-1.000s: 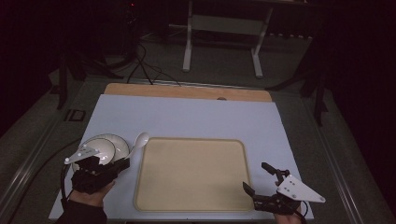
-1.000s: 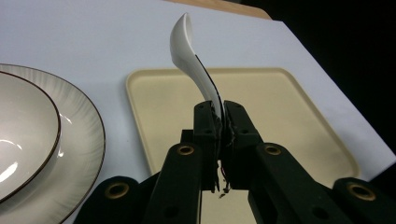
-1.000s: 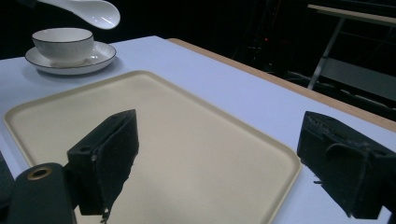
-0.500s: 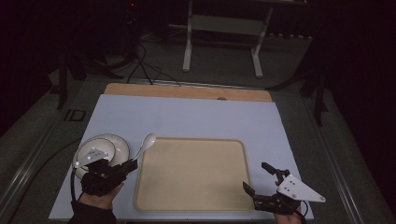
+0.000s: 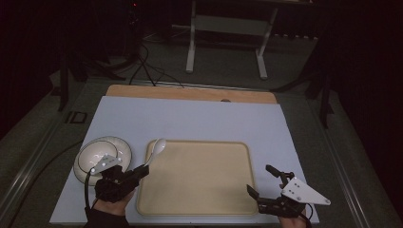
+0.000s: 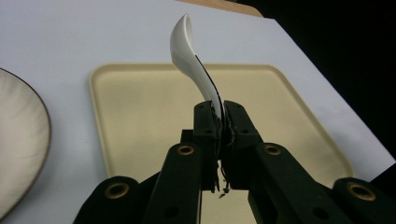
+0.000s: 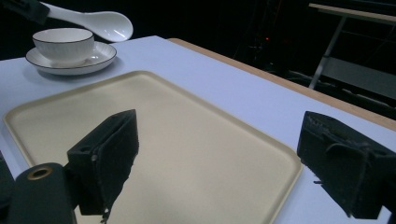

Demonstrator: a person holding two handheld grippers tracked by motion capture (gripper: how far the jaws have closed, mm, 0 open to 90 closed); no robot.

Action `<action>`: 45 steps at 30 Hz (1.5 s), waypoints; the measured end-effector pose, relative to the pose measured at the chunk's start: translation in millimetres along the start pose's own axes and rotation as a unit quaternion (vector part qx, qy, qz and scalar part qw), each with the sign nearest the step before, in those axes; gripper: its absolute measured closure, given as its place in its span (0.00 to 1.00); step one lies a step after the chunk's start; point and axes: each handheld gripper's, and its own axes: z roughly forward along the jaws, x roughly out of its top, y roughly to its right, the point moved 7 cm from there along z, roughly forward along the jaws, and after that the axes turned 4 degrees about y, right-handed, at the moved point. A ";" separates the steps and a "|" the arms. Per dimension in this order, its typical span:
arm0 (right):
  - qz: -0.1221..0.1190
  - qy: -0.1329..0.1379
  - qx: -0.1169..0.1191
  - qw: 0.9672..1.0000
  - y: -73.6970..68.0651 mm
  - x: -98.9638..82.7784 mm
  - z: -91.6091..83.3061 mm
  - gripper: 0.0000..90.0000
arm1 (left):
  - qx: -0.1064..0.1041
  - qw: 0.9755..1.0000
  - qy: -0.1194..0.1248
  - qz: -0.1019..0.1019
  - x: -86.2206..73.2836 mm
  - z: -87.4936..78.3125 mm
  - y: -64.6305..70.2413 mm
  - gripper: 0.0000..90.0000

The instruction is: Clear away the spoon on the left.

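Note:
My left gripper [image 5: 141, 170] [image 6: 219, 116] is shut on the handle of a white ceramic spoon [image 5: 157, 148] [image 6: 191, 60], holding it in the air over the tray's left edge. The spoon's bowl points up and away, and it also shows in the right gripper view [image 7: 100, 23]. A beige tray [image 5: 199, 175] [image 6: 140, 116] [image 7: 187, 154] lies on the white table mat. A white bowl [image 5: 97, 154] [image 7: 63, 42] stands on a saucer [image 7: 70, 63] [image 6: 18, 149] just left of the tray. My right gripper [image 5: 265, 180] [image 7: 217, 158] stands open at the tray's near right corner, nothing between its jaws.
A white mat [image 5: 190, 123] covers the table, with a wooden strip [image 5: 190, 92] along its far edge. Beyond it stand a metal frame [image 5: 228, 42] and cables [image 5: 147, 61] on the dark floor.
My left gripper has carried the spoon from above the bowl rightward, to the tray's left edge. The right gripper has stayed where it was.

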 end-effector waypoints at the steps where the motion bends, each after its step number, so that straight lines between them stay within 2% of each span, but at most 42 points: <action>1: 0.000 0.000 0.000 1.000 0.0 0.0 0.2 0.14 | 0.002 1.000 -0.001 0.001 -1.2 1.2 1.1 0.95; 6: -0.001 0.000 0.001 1.000 -0.1 -0.1 0.9 0.14 | 0.009 1.000 0.006 -0.008 -8.5 5.5 5.1 0.95; 13: -0.001 -0.002 0.001 1.000 0.2 -0.7 1.6 0.14 | 0.000 1.000 0.005 -0.020 -22.8 16.5 13.7 0.95; 17: 0.000 -0.004 0.003 1.000 -0.7 -1.3 3.0 0.14 | 0.003 1.000 0.007 -0.022 -31.0 24.0 16.8 0.95; 20: -0.001 -0.003 0.003 1.000 -0.7 -1.1 3.5 0.14 | 0.010 0.999 0.018 -0.028 -36.4 28.3 17.2 0.95; 22: 0.000 -0.004 0.002 1.000 -0.7 -1.5 4.0 0.14 | 0.028 0.999 0.023 -0.021 -40.2 30.0 15.9 0.95; 24: 0.000 -0.005 0.001 1.000 -0.6 -1.9 4.2 0.14 | 0.027 0.999 0.021 -0.026 -44.5 32.5 14.6 0.95; 26: 0.000 -0.005 0.001 1.000 -0.6 -1.9 4.2 0.14 | 0.037 0.999 0.016 -0.019 -49.5 35.1 13.5 0.95; 27: 0.000 -0.005 0.001 1.000 -0.6 -1.9 4.2 0.14 | 0.035 0.999 0.017 -0.024 -51.7 36.4 13.2 0.95; 28: 0.000 -0.005 0.002 1.000 -0.6 -2.0 4.3 0.14 | 0.042 0.999 0.018 -0.021 -53.7 37.8 12.9 0.95; 29: 0.000 -0.006 0.002 1.000 -0.7 -2.2 4.3 0.14 | 0.052 0.999 0.015 -0.009 -55.7 39.4 12.7 0.95; 31: 0.000 -0.006 0.002 1.000 -0.8 -2.3 4.6 0.14 | 0.053 0.998 0.019 -0.014 -58.3 42.4 12.1 0.95; 33: 0.000 -0.007 0.003 1.000 -0.9 -2.3 4.7 0.14 | 0.072 0.997 0.023 -0.001 -60.6 45.0 11.2 0.95; 35: 0.000 -0.007 0.003 1.000 -0.9 -2.4 4.8 0.14 | 0.071 0.997 0.022 -0.003 -61.9 46.7 11.0 0.95; 36: 0.001 -0.008 0.002 1.000 -0.9 -2.6 4.9 0.14 | 0.099 0.995 0.021 0.020 -65.5 49.5 10.2 0.95; 38: 0.001 -0.010 0.004 1.000 -0.9 -3.4 5.4 0.14 | 0.103 0.994 0.013 0.015 -69.2 52.8 8.1 0.95; 39: 0.001 -0.010 0.005 1.000 -0.9 -3.5 5.5 0.14 | 0.112 0.993 0.015 0.017 -70.4 53.9 7.2 0.95; 41: 0.001 -0.009 0.005 1.000 -1.0 -3.4 5.4 0.14 | 0.106 0.994 0.011 0.007 -72.4 56.7 6.0 0.95; 42: 0.001 -0.009 0.005 1.000 -1.1 -3.3 5.4 0.14 | 0.114 0.993 0.011 0.010 -73.5 57.3 4.8 0.95; 44: 0.001 -0.008 0.005 1.000 -1.2 -3.1 5.1 0.14 | 0.109 0.994 0.007 -0.002 -75.8 58.9 2.9 0.95; 45: 0.001 -0.009 0.005 1.000 -1.1 -3.2 5.0 0.14 | 0.114 0.993 0.005 0.002 -76.9 59.7 2.1 0.95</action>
